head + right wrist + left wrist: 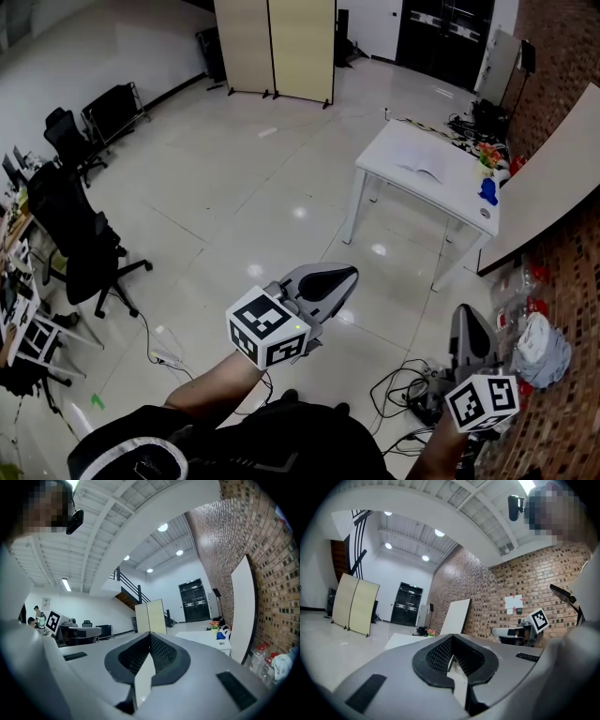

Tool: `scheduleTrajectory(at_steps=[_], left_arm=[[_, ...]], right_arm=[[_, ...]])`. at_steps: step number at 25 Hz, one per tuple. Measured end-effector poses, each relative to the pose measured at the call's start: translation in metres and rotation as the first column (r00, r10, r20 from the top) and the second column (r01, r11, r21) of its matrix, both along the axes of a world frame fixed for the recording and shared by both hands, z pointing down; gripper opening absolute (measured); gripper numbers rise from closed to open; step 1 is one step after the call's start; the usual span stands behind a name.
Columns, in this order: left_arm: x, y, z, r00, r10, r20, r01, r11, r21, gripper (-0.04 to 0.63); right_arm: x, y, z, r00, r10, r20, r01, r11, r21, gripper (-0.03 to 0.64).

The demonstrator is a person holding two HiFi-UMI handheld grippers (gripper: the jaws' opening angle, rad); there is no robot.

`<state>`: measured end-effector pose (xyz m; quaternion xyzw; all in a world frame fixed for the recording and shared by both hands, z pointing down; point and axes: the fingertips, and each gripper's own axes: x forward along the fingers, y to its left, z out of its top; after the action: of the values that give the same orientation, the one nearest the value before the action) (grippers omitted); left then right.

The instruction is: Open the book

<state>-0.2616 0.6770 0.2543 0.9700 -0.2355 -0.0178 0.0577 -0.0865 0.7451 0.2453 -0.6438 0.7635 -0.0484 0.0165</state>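
Two grippers are in your hands, and neither has anything in it. Your left gripper [345,275] has its jaws brought together at the tips with nothing between them, and your right gripper [466,317] is closed the same way, also on nothing. You hold both level and low in front of your body, over bare floor. That suits a carrying or resting pose, since nothing here is within reach of either one.

The book [422,171] lies flat on the white table [394,150], far off to the right and well apart from both grippers. From here it is small, but it looks spread out with pale pages up and a crease down its middle, so I judge that it already lies open. How it came to lie that way can't be told. It sits towards the middle of the tabletop, clear of the blue object [487,190] and the clutter at the right end, so its covers have room to lie flat.
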Motion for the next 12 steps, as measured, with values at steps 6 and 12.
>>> scheduleTrajectory(at_steps=[6,12], left_arm=[[-0.0028,-0.0063,0.0012,1.0,-0.01,-0.007,0.01,1.0,-0.003,0.002],[0.0008,-0.007,-0.0015,1.0,0.001,-0.011,-0.001,1.0,-0.001,0.002]], right_arm=[[-0.001,-0.0033,0.0,1.0,0.003,-0.008,-0.003,1.0,-0.001,0.002],[0.0015,-0.0033,-0.0019,1.0,0.014,-0.012,-0.014,1.0,-0.004,0.002]])
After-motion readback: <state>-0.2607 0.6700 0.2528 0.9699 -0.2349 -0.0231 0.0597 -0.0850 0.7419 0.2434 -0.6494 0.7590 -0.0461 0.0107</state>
